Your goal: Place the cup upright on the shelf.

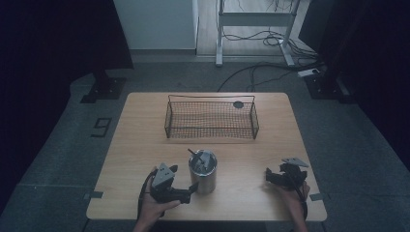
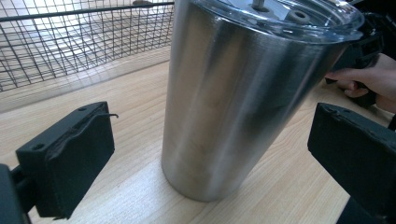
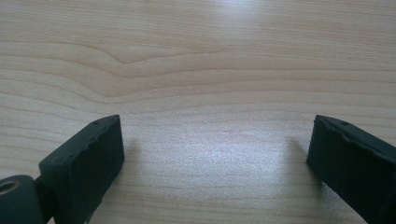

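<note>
A: Table (image 1: 145,145), then wire basket (image 1: 211,120) behind the steel tumbler (image 1: 203,171). Tumbler stands upright, clear lid on, near the table's front edge.

B: Left gripper (image 1: 186,192)?

A: Jaws spread wide, either side of the tumbler (image 2: 233,102), not touching. Right gripper (image 1: 276,177) is well right of the tumbler, jaws also apart over bare wood, nothing between them.

B: Risk?

A: Smooth tapered wall. An off-centre or low squeeze likely slips or tips it.
</note>
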`<move>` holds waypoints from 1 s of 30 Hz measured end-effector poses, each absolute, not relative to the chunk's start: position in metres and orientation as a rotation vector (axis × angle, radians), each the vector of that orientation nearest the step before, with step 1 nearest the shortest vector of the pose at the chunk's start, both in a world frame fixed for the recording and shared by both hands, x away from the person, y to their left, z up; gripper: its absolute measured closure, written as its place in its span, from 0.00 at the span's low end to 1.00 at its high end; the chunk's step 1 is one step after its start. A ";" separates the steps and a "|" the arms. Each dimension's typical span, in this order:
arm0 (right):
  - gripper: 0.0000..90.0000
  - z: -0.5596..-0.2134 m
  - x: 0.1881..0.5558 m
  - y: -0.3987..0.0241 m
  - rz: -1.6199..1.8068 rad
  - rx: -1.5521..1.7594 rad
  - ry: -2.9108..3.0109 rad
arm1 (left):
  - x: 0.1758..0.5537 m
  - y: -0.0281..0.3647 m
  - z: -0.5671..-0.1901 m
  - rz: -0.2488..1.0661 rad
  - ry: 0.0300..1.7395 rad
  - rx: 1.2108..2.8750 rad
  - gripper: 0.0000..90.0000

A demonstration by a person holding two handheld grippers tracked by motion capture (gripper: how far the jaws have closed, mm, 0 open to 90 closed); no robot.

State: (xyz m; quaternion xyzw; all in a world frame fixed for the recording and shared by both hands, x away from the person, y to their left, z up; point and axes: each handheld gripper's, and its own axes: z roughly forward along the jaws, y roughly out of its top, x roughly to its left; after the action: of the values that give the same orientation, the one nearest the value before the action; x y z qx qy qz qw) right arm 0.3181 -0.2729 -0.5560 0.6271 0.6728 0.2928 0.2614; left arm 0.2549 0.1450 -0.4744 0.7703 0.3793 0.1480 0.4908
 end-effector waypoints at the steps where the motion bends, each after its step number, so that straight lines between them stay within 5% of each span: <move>1: 0.04 -0.556 0.318 -0.273 0.793 1.700 1.820 | 0.256 0.144 -0.475 0.361 0.922 1.870 0.01; 30: 0.04 -0.556 0.318 -0.273 0.792 1.701 1.817 | 0.284 0.092 -0.474 0.368 0.921 1.915 0.00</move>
State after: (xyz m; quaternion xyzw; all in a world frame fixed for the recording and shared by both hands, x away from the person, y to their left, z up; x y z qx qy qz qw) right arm 0.3181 -0.2728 -0.5559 0.6286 0.6715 0.2926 0.2615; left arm 0.2836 0.0918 -0.4736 0.7824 0.3762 0.1505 0.4729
